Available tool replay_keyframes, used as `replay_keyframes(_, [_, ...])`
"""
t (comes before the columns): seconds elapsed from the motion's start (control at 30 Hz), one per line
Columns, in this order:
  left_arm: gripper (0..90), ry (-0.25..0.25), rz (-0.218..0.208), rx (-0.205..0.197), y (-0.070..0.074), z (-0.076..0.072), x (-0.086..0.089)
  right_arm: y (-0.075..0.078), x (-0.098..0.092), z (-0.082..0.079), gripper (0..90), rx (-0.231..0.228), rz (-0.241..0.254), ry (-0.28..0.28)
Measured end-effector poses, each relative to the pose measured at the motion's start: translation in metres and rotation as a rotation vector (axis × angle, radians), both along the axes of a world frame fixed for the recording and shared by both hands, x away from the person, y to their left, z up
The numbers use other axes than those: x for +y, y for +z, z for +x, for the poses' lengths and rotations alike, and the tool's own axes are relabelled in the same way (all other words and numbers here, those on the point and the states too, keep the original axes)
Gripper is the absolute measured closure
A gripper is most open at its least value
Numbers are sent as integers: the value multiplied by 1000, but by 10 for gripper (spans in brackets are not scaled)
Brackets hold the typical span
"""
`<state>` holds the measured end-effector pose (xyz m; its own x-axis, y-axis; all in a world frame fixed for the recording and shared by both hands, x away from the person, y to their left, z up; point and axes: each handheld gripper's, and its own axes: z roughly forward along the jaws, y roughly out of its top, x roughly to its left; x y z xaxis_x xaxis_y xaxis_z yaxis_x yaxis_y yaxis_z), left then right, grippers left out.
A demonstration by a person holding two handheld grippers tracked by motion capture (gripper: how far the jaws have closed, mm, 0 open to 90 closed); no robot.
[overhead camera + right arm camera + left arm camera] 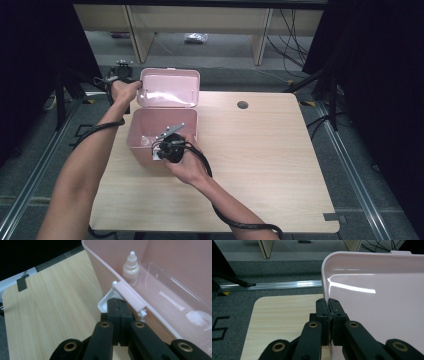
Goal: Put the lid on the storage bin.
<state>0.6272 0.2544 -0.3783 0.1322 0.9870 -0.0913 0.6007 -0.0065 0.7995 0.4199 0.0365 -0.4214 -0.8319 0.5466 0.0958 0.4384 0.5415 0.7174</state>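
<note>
We have a pink box [161, 131] near the left back part of the table [260, 165]. Its lid [169, 88] stands up and open. Our left tool [328, 312] is pinched shut on the side edge of the lid, and we think that keeps the lid from dropping down. Our right tool [117, 312] is closed tight at the white latch [106, 302] on the front wall of the box. It looks like it grips the latch to keep the box from sliding. Inside the box stands a little white dropper bottle [130, 268], close to the front wall. We see nothing else in there.
</note>
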Motion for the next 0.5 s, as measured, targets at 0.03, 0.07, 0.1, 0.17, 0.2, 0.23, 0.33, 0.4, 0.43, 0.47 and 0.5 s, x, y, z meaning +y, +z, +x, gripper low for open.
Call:
replay_keyframes(0.03, [871,-1,0,-2,1,-1,0,0,0,0,900,-1,-4,0])
replay_keyframes(0.07, [871,3,-4,-10,1,-1,0,0,0,0,900,5,-2,-4])
replay_keyframes(0.1, [871,2,-4,-14,2,-2,-1,1,0,-1,900,13,-2,-8])
replay_keyframes(0.17, [871,-4,-1,-24,3,-3,0,1,0,0,900,21,1,-8])
replay_keyframes(0.2, [871,-6,-1,-30,4,-4,1,2,0,0,900,22,2,-8])
replay_keyframes(0.23, [871,-7,-2,-33,4,-5,1,2,0,0,900,30,-1,-15])
replay_keyframes(0.33, [873,-5,-13,-49,7,-8,1,2,0,0,900,20,2,-9])
replay_keyframes(0.4, [876,-2,-21,-59,8,-9,1,2,0,0,900,18,-2,-11])
replay_keyframes(0.43, [876,-4,-19,-61,9,-10,1,2,0,0,900,23,1,-12])
replay_keyframes(0.47, [877,-7,-23,-67,10,-11,1,2,0,0,900,25,3,-15])
replay_keyframes(0.5, [879,-5,-23,-72,10,-12,2,2,1,1,900,18,1,-16])
